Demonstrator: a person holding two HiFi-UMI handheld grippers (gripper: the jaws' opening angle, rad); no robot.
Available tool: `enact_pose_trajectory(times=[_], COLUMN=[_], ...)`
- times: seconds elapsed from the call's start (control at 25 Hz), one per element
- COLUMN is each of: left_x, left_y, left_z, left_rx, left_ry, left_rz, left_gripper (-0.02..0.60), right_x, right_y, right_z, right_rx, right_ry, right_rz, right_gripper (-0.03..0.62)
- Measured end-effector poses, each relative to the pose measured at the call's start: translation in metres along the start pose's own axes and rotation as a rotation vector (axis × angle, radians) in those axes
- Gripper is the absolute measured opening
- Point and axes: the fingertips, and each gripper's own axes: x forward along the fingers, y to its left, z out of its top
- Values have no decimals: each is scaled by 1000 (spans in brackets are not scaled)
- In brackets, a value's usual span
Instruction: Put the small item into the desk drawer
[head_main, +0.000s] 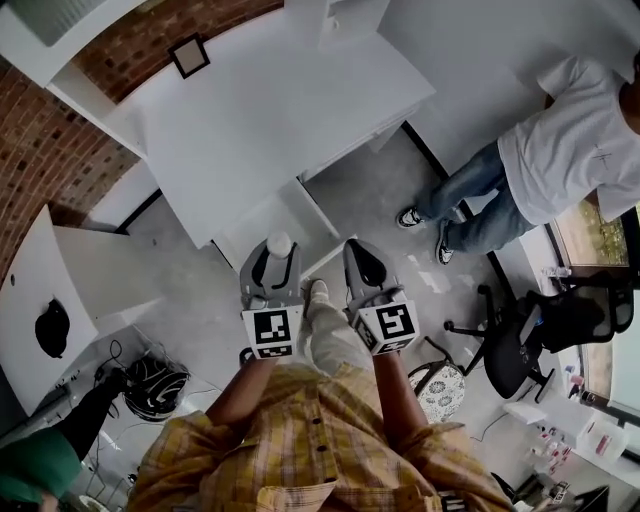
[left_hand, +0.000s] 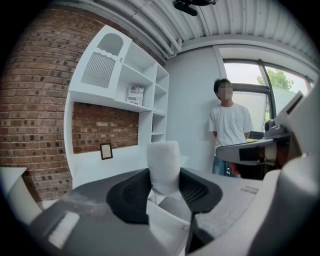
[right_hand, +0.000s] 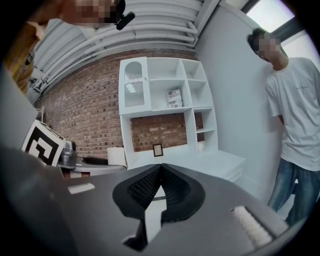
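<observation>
My left gripper (head_main: 277, 254) (left_hand: 164, 186) is clamped on the small item (head_main: 279, 243) (left_hand: 163, 164), a white cylindrical piece standing upright between the pads, its top poking above them. I hold it in the air just off the near edge of the white desk (head_main: 270, 110), not in any drawer. My right gripper (head_main: 362, 262) (right_hand: 160, 186) sits just to its right, jaws pressed together with nothing between them. A small picture frame (head_main: 189, 55) leans at the far side of the desk. On the right, a bystander in a white T-shirt (head_main: 570, 140) stands by the wall.
</observation>
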Motion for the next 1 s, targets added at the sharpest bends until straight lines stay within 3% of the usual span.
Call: enact_pose_trajectory(times=[0.4, 1.0], left_x=[41, 96], left_y=[8, 38], left_z=[-59, -157], left_rx=[-26, -110], left_ry=[145, 372], left_rz=[53, 107], left_gripper=[178, 177], right_x=[37, 76], right_y=[-28, -47], right_z=[-59, -124], right_rx=[49, 77], right_ry=[112, 201], right_rz=[41, 82], right_gripper=[-6, -6])
